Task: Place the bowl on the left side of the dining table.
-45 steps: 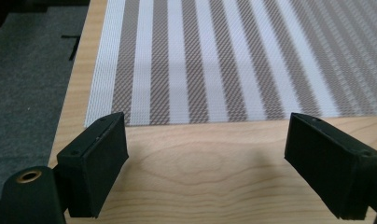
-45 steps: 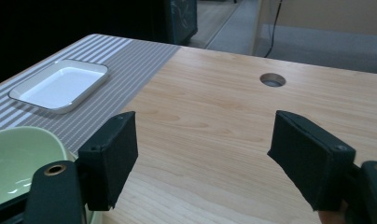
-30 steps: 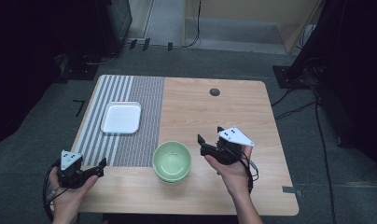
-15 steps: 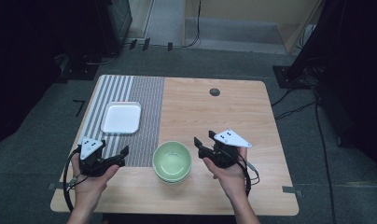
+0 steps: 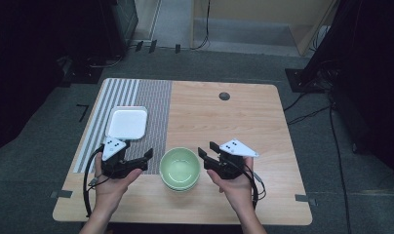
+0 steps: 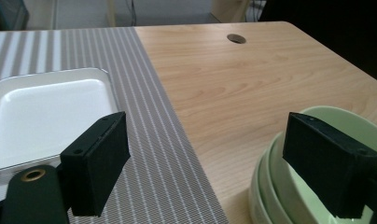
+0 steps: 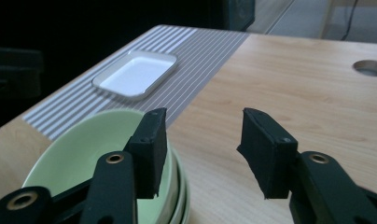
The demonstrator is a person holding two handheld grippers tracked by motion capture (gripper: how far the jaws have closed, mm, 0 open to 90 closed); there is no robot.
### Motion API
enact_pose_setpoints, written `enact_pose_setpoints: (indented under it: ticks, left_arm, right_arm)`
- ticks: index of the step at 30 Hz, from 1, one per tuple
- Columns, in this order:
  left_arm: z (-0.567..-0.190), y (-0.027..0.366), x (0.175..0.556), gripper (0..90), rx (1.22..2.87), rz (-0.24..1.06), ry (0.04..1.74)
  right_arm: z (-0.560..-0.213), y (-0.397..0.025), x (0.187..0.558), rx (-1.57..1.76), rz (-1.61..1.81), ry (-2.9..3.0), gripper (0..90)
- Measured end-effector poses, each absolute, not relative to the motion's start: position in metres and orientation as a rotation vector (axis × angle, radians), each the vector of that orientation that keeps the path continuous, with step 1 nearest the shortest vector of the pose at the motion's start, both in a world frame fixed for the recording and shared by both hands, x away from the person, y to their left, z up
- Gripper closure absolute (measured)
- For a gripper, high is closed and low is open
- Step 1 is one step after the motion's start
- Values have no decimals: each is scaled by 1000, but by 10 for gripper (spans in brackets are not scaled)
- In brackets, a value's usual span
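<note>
Both grippers are closing in on the stack of green bowls point(image 5: 180, 168) near the front edge of the wooden table point(image 5: 244, 117), and the stack sits right between them. The left gripper point(image 5: 147, 160) comes at it from the left, jaws spread wide and holding nothing; in the left gripper view the bowls point(image 6: 312, 186) lie off to the right, with 1 jaw already over the near rim, though I cannot tell if it touches. The right gripper point(image 5: 206, 157) mirrors it from the other side, jaws also open and empty, and in the right gripper view the bowls point(image 7: 84, 158) sit low and left behind 1 jaw. Both look about equally near, the left perhaps a shade closer. The stack is round, so no long axis matters; the rim is the target. The white tray point(image 5: 128, 123) rests on the striped mat point(image 5: 151, 105), well clear behind the left hand point(image 5: 112, 183).
</note>
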State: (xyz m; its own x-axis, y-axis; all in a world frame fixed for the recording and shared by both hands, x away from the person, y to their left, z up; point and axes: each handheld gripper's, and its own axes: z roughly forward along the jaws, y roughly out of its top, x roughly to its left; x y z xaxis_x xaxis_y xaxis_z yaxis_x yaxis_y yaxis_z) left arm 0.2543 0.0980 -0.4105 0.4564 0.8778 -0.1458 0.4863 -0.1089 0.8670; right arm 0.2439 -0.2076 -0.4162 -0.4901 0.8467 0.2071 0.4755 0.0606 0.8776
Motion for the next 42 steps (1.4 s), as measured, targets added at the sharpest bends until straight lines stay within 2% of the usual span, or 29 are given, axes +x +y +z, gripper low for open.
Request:
enact_pose_setpoints:
  ticks: [9, 13, 15, 21, 24, 27, 29, 36, 39, 42]
  left_arm:
    - [-415, 82, 252, 153, 1802, 464, 1128]
    - [-417, 77, 250, 211, 1811, 464, 1115]
    - [-418, 74, 249, 245, 1825, 463, 1100]
    - [-422, 63, 246, 278, 1873, 462, 1059]
    - [-423, 59, 245, 346, 1894, 478, 1049]
    - [-425, 54, 242, 442, 1923, 501, 1025]
    - [-427, 51, 242, 468, 1946, 501, 1016]
    - [-433, 48, 244, 521, 1971, 476, 1026]
    - [-433, 49, 245, 552, 1963, 465, 1029]
    - [-432, 49, 244, 546, 1959, 473, 1031]
  right_arm:
    - [-424, -197, 241, 1407, 1384, 2079, 634]
    - [-426, -194, 241, 1431, 1351, 2091, 669]
    - [-429, -191, 241, 1457, 1324, 2101, 721]
    - [-435, -182, 240, 1471, 1246, 2123, 809]
    - [-436, -178, 239, 1448, 1211, 2106, 836]
    - [-438, -176, 237, 1424, 1204, 2076, 853]
    - [-439, -176, 236, 1401, 1225, 2054, 870]
    - [-441, -171, 228, 1199, 1239, 1988, 879]
    - [-438, -171, 227, 1210, 1231, 1989, 874]
    - [-436, -173, 227, 1251, 1237, 2013, 816]
